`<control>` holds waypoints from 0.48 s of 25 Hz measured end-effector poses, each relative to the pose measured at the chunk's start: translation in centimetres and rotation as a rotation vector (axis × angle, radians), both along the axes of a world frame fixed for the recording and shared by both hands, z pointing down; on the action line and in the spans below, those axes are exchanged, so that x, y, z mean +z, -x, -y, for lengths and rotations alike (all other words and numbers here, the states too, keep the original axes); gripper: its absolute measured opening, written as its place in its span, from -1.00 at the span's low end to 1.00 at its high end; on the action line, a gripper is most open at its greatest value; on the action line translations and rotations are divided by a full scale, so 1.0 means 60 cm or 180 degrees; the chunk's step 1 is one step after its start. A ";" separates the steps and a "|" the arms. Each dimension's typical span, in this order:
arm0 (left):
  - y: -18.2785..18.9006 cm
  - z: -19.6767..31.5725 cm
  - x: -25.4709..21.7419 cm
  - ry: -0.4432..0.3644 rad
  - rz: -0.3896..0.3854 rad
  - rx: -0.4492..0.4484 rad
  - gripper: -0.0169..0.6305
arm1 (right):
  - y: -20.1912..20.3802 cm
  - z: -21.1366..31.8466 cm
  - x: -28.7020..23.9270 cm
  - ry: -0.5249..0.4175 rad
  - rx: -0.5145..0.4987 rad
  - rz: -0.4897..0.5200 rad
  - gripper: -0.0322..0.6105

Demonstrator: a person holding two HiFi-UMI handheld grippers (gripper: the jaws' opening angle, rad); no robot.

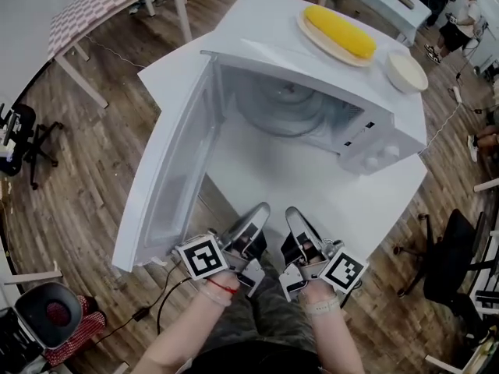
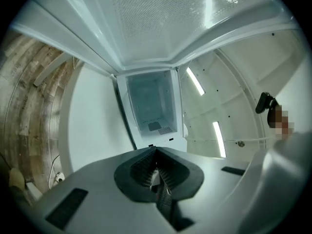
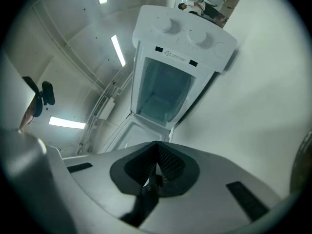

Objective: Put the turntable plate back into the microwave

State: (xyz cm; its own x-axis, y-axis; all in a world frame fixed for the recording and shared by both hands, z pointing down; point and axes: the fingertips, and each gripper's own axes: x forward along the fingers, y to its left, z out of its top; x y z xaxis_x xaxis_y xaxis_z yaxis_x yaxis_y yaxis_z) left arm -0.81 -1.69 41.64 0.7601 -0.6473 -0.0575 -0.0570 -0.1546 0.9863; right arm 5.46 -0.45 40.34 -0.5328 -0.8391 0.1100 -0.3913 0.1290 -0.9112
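Only in head view we see turntable plate [image 1: 282, 109] inside open microwave [image 1: 327, 72]. Gripper views show us jaws: left gripper [image 2: 156, 151] pressed together, empty; right gripper [image 3: 156, 145] same.

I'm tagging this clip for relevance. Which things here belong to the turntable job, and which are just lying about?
Job: white microwave with open door; clear glass turntable plate inside it; left gripper and right gripper, both shut, empty.
Lying about: yellow corn cob on tan round plate; cream round bowl.

The microwave [image 1: 327, 75] stands open on a white table [image 1: 352, 202], turntable plate [image 1: 282, 109] inside.
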 end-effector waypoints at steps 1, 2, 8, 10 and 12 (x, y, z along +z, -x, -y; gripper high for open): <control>0.001 -0.008 -0.001 0.0026 0.0003 0.0004 -0.91 | 0.006 -0.008 -0.005 -0.0032 -0.0043 -0.0073 -0.84; 0.003 -0.015 -0.003 0.0024 0.0021 0.0008 -0.91 | 0.014 -0.015 -0.013 -0.0085 -0.0102 -0.0147 -0.84; 0.011 -0.036 -0.047 -0.0378 0.0280 0.0031 -0.91 | 0.052 -0.047 -0.055 -0.0435 -0.0420 -0.0867 -0.84; 0.011 -0.043 -0.062 -0.0474 0.0345 0.0044 -0.91 | 0.056 -0.055 -0.070 -0.0545 -0.0449 -0.1073 -0.84; 0.012 -0.050 -0.075 -0.0583 0.0441 0.0054 -0.91 | 0.055 -0.062 -0.084 -0.0633 -0.0441 -0.1182 -0.84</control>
State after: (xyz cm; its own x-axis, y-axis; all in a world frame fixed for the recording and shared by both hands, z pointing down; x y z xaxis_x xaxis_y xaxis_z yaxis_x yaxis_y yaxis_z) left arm -1.53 1.31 37.12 0.7795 -0.6228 -0.0672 -0.1857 -0.3323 0.9247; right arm 2.16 3.26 35.32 -0.5965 -0.7867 0.1590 -0.6542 0.3618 -0.6641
